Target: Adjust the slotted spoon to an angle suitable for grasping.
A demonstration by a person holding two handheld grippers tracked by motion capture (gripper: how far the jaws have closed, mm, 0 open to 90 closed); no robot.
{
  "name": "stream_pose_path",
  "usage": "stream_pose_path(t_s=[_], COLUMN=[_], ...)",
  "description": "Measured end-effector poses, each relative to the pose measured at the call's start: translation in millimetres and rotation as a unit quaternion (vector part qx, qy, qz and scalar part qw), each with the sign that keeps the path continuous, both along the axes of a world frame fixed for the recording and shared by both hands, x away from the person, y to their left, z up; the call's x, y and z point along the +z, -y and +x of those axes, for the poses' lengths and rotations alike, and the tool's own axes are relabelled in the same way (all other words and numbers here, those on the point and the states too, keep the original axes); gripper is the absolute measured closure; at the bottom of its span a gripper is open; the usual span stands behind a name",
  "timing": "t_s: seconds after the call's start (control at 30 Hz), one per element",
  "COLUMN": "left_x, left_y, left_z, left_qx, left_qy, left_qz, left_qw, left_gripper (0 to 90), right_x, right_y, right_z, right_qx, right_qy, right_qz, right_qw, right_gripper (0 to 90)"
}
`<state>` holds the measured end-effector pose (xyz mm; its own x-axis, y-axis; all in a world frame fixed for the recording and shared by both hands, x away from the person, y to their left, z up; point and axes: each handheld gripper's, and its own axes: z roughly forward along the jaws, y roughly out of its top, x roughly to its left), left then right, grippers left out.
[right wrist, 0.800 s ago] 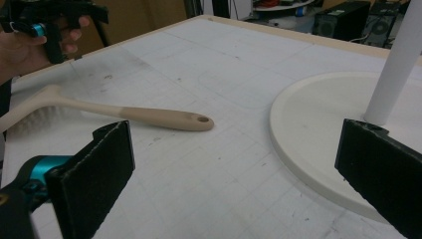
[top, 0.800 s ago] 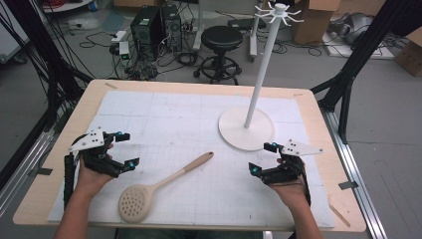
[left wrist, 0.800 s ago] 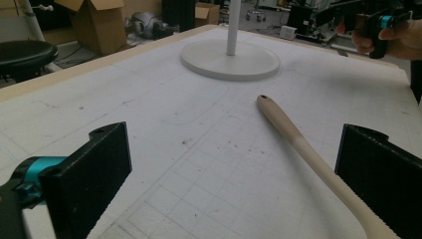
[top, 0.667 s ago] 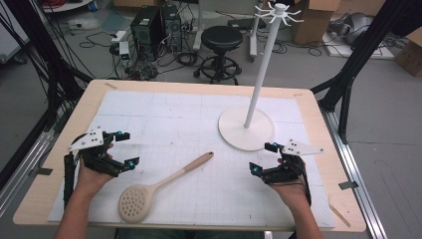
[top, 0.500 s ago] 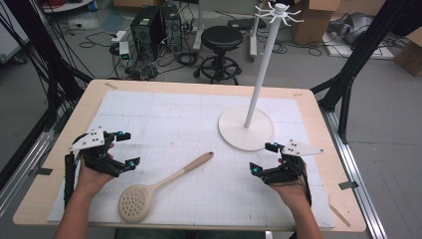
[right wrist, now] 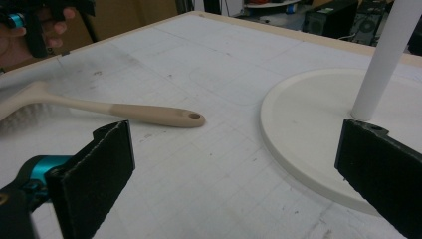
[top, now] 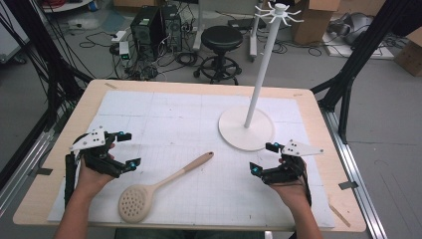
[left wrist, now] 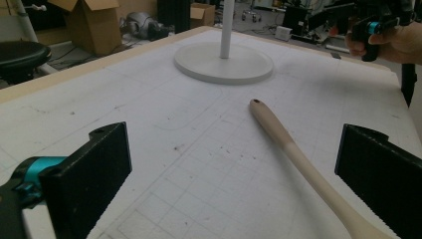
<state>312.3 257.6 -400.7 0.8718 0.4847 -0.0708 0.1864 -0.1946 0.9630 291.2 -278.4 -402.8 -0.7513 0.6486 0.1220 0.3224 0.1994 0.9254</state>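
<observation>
Both our hand-held grippers, left (top: 124, 149) and right (top: 263, 158), are wide open, holding nothing. The slotted spoon (top: 158, 186) lies flat on the tabletop (top: 164, 87) between them, near the hook stand (top: 247, 128). Nothing's grabbed yet, so everything's left.

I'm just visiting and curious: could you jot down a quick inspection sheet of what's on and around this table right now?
Surface: wooden table under a white gridded mat, lightly smudged.
Job's things: slotted spoon lying flat, handle end toward the white hook stand, which is upright.
Clutter: nothing seen on the mat.
Grippers: left gripper and right gripper both open, resting low, apart from the spoon.
Cables: a black cable runs down along each forearm; loose cables on the floor.
Surroundings: black stool, computer towers, cardboard boxes.
</observation>
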Motion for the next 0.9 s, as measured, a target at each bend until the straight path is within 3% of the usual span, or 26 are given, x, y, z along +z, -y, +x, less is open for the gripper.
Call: stream_pose_path(t_s=[0.2, 0.53, 0.7, 0.77, 0.9], left_x=[10.3, 20.8, 26.6, 32.2, 38.8], left_y=[7.1, 28.7, 39.9, 48.6, 59.3], left_z=[-1.9, -3.9, 1.0, 6.9, 12.7], left_qx=[-0.005, -0.019, -0.022, -0.021, -0.026], left_qy=[-0.002, -0.020, -0.034, -0.040, -0.046], left_qz=[-0.004, 0.020, 0.036, 0.057, 0.080], left_qw=[1.0000, 0.9994, 0.9985, 0.9973, 0.9954], left_gripper=[1.9, 1.9, 1.8, 1.9, 1.9], right_x=[-1.3, -1.6, -1.8, -1.9, -2.1], right_y=[0.3, 0.3, 0.5, 0.9, 2.6], right_z=[0.3, 0.4, 0.5, 0.7, 1.2], right_qx=[-0.003, -0.004, -0.005, -0.006, -0.009], right_qy=[-0.005, -0.004, -0.005, -0.007, -0.007], right_qz=[-0.001, -0.002, -0.001, -0.003, 0.000], right_qw=[1.0000, 1.0000, 1.0000, 1.0000, 0.9999], right_gripper=[0.9, 0.9, 0.9, 0.9, 0.9])
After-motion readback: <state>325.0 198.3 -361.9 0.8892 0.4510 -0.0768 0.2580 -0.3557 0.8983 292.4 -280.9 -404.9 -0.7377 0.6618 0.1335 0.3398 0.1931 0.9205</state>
